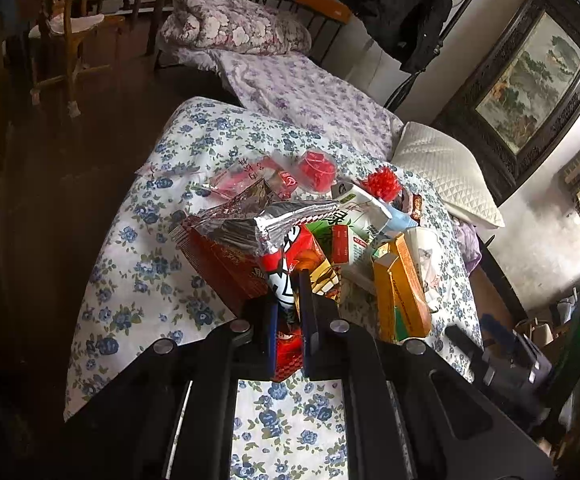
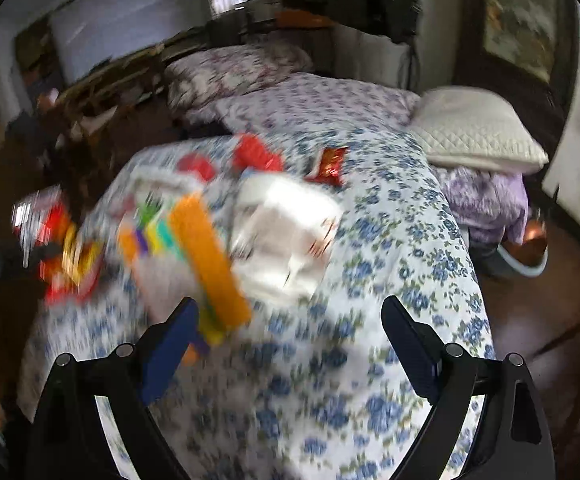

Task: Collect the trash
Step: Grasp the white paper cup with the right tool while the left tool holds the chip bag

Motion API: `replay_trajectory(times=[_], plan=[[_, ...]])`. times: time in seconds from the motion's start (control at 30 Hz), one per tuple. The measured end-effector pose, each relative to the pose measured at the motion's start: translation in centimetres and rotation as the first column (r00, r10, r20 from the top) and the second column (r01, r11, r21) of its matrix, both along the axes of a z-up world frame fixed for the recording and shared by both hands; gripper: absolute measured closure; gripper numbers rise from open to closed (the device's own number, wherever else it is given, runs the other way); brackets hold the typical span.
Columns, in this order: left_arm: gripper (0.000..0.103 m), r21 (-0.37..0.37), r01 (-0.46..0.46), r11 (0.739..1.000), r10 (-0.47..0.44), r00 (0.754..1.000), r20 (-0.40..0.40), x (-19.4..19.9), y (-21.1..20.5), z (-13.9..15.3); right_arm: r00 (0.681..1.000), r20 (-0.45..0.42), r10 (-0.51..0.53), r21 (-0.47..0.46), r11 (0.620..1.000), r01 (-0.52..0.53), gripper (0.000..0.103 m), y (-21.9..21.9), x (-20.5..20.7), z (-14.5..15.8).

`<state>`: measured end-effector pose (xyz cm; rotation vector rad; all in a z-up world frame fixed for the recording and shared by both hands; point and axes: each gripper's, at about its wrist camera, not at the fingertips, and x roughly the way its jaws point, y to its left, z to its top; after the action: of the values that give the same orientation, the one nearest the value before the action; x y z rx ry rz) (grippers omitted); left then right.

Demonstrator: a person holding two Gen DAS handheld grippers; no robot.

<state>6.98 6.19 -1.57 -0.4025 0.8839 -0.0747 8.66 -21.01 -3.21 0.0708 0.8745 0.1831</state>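
My left gripper (image 1: 290, 316) is shut on a red snack bag (image 1: 290, 252), whose foil-lined mouth gapes upward. The bag hangs just over a pile of trash on the blue-flowered bedsheet (image 1: 138, 280). In the pile are an orange box (image 1: 401, 292), a green and white carton (image 1: 355, 216), a paper cup (image 1: 425, 248), a red pompom (image 1: 383, 182) and red wrappers (image 1: 250, 176). The right wrist view is blurred. My right gripper (image 2: 290, 320) stands open over the sheet, with the orange box (image 2: 210, 260) by its left finger and the paper cup (image 2: 286, 232) beyond.
A white quilted pillow (image 1: 445, 168) and a purple-flowered quilt (image 1: 301, 92) lie further up the bed. A framed painting (image 1: 529, 80) leans on the wall at right. Wooden chairs (image 1: 70, 36) stand across the dark floor. A basin (image 2: 521, 256) sits on the floor beside the bed.
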Motion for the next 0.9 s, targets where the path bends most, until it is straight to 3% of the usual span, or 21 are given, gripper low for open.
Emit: replay_trajectory(times=[0.17,0.37,0.57,0.63,0.7,0.9], plan=[[0.093,-0.008,0.010,1.000,-0.011,1.000,-0.018,0.4,-0.1,-0.6,0.994,-0.058,-0.093,0.052,0.994,0.096,0.012,-0.8,4.1,-0.1],[0.093,-0.023,0.027,0.999,-0.028,0.999,-0.036,0.7,-0.3,-1.1,0.989,-0.144,-0.024,0.091,0.995,0.038,0.012,0.6,6.8,-2.2],[0.093,-0.042,0.036,0.998,-0.037,0.998,-0.045,0.7,-0.3,-1.4,0.975,-0.221,-0.035,0.121,0.991,0.063,0.012,0.5,8.4,-4.6],[0.093,-0.045,0.038,0.998,-0.040,0.998,-0.046,0.7,-0.4,-1.5,0.977,-0.209,-0.033,0.124,0.990,0.060,0.014,0.4,8.6,-4.6],[0.093,-0.042,0.043,0.998,-0.045,0.998,-0.048,0.8,-0.6,-1.5,0.977,-0.208,-0.040,0.114,0.991,0.065,0.027,0.3,8.8,-4.5],[0.093,-0.047,0.043,0.998,-0.045,0.997,-0.059,0.8,-0.7,-1.8,0.981,-0.187,-0.046,0.118,0.991,0.069,0.028,-0.3,7.8,-4.1]])
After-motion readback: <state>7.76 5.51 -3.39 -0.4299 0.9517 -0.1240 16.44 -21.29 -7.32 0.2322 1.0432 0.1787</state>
